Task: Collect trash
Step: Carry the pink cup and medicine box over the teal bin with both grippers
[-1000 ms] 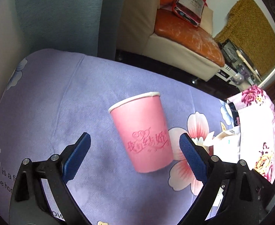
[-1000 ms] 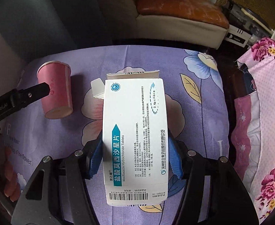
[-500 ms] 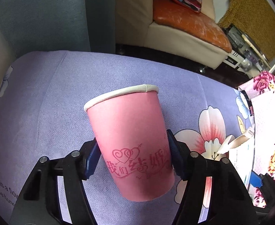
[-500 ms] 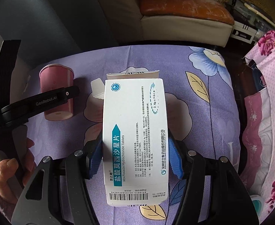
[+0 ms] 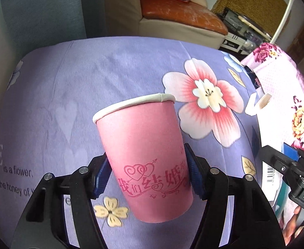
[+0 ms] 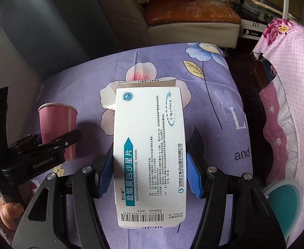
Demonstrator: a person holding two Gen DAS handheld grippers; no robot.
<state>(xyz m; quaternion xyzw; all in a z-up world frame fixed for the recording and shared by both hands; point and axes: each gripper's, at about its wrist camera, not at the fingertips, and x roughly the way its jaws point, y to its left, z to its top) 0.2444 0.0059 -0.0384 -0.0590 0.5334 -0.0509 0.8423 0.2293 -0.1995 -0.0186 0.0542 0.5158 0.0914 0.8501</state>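
My left gripper (image 5: 146, 175) is shut on a pink paper cup (image 5: 143, 151) with red lettering and a white rim, held above the purple flowered cloth (image 5: 69, 87). The cup also shows in the right wrist view (image 6: 56, 124), clamped by the left gripper (image 6: 48, 145). My right gripper (image 6: 150, 174) is shut on a white medicine box (image 6: 150, 151) with a teal arrow and an open top flap, held above the cloth. The box edge (image 5: 270, 166) and right gripper (image 5: 287, 166) show at the right of the left wrist view.
The cloth covers a small table (image 6: 224, 95). A pink flowered fabric (image 6: 293, 83) hangs at the right. A sofa with an orange cushion (image 5: 183, 14) stands behind. A teal round object (image 6: 285, 203) lies low at the right.
My left gripper moved in and closed on the pink cup, then lifted it off the cloth. The right gripper kept its hold on the box.
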